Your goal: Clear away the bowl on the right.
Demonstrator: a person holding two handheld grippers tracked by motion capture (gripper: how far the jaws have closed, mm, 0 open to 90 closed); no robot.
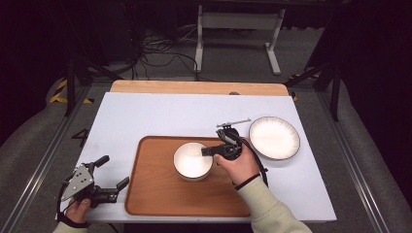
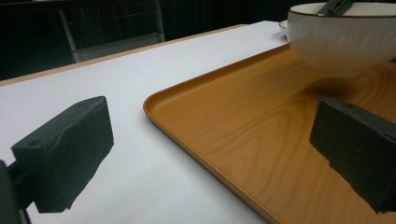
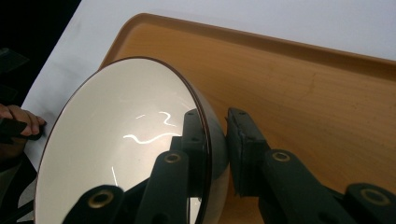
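My left gripper [image 1: 108, 175] sits at the near left corner of the table [image 1: 145, 109], jaws apart with nothing between them, just off the tray's [image 1: 155, 194] left edge. In the left gripper view one jaw hangs over the white surface and the other over the wood, so the tray's raised lip [image 2: 196, 154] runs right between them. That hand is well away from the action.

Moving right: the bowl [image 1: 192, 160] stands on the tray, toward its far right part, near the far edge. It's round, so no long axis to speak of; its mouth faces up and it sits upright in the high view. From the left gripper view it rises beyond the jaws at the far end of the wood [image 2: 338, 37].

Now my right gripper [image 1: 210, 151]: it's on the bowl's right side, reaching leftward across the rim. Its own view shows it plainly, one jaw inside against the white inner wall [image 3: 107, 154], the other outside on the curved flank, clamped on the bowl's wall with the rim [image 3: 203, 121] pinched between. So the grip line runs across the wall, and this is clearly the nearer hand, the one doing the work.

Farther right, off the tray, the plate [image 1: 274, 138] lies flat near the table's right edge, close beside my right hand [image 1: 238, 165].

I'd say what matters next is whether the bowl's base rests flat on the wood; I can't tell that from here.
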